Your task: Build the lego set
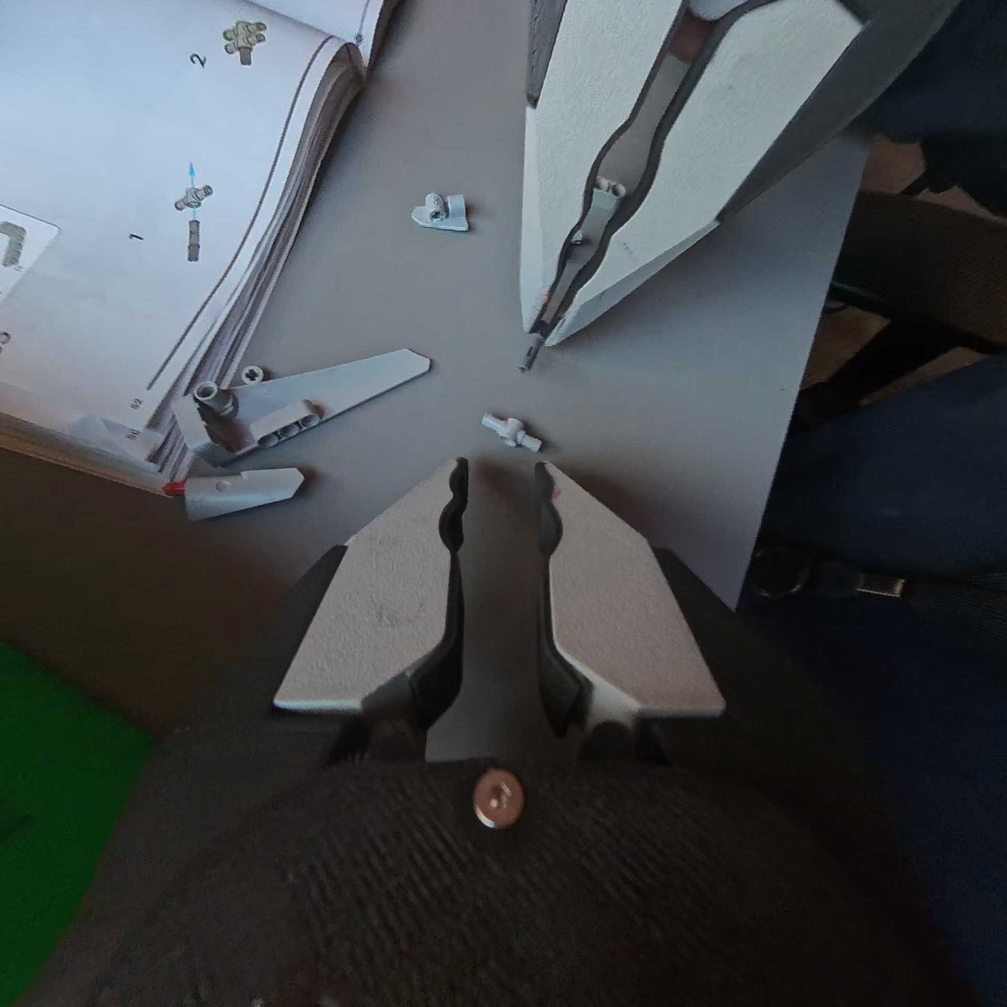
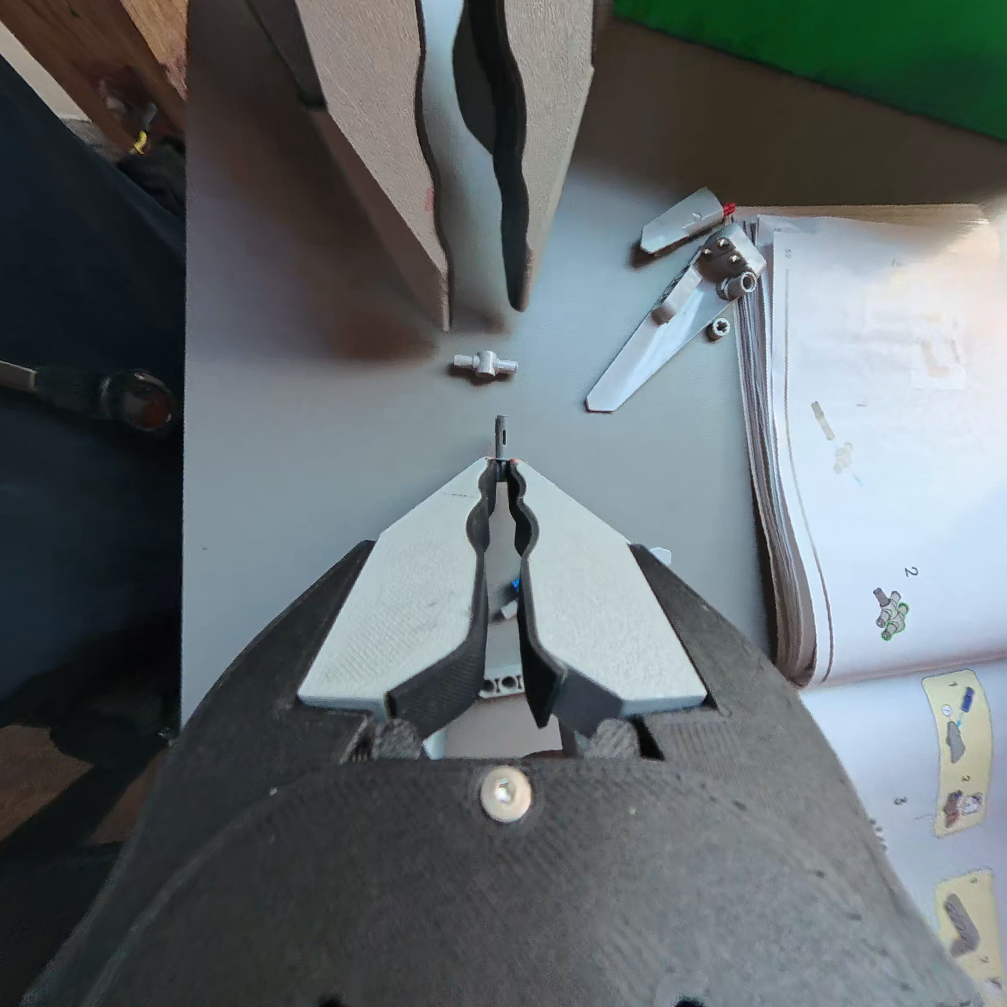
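We've got the dark pin [image 2: 500,436] pinched at the very tip of the right gripper [image 2: 501,463], most of it sticking out. The left gripper [image 1: 501,468] hangs part-open and empty just behind the connector [image 1: 511,430] on the table [image 1: 354,261]. That connector looks tiny, light, hard and probably skittery, so we'd grab its fat middle barrel.

The table [image 1: 626,436] is showing a smooth matt grey top. The small connector [image 2: 484,366] is looking like pale matt plastic. The booklet [image 2: 872,436] beside the table's edge is showing slightly glossy paper pages.
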`<state>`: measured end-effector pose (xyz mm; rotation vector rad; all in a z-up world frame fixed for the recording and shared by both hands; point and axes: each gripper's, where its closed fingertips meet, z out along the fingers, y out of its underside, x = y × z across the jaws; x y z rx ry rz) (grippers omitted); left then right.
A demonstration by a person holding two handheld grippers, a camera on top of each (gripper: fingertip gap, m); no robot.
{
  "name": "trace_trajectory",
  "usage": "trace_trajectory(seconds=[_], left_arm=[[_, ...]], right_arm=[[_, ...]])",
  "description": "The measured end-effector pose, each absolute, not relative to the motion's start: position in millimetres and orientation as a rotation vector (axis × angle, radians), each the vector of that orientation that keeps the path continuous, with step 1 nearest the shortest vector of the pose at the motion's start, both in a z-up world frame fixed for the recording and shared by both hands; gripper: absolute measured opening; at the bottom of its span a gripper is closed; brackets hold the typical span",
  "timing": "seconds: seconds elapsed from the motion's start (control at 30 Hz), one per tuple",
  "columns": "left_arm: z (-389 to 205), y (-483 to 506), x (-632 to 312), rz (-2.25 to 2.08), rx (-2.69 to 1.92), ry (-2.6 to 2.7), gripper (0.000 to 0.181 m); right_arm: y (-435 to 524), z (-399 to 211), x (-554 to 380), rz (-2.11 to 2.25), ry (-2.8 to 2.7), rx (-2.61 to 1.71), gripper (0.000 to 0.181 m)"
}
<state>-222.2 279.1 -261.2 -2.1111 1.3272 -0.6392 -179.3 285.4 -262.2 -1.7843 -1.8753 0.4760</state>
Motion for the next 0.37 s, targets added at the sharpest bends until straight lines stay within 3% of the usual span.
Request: trace_trajectory(seconds=[0.37], left_arm=[[-261.4, 283.1, -217.0, -0.642, -2.039, 1.374, 0.026]], right_arm=[[283.1, -270.5, -178.7, 0.504, -1.852, -1.828, 0.001]])
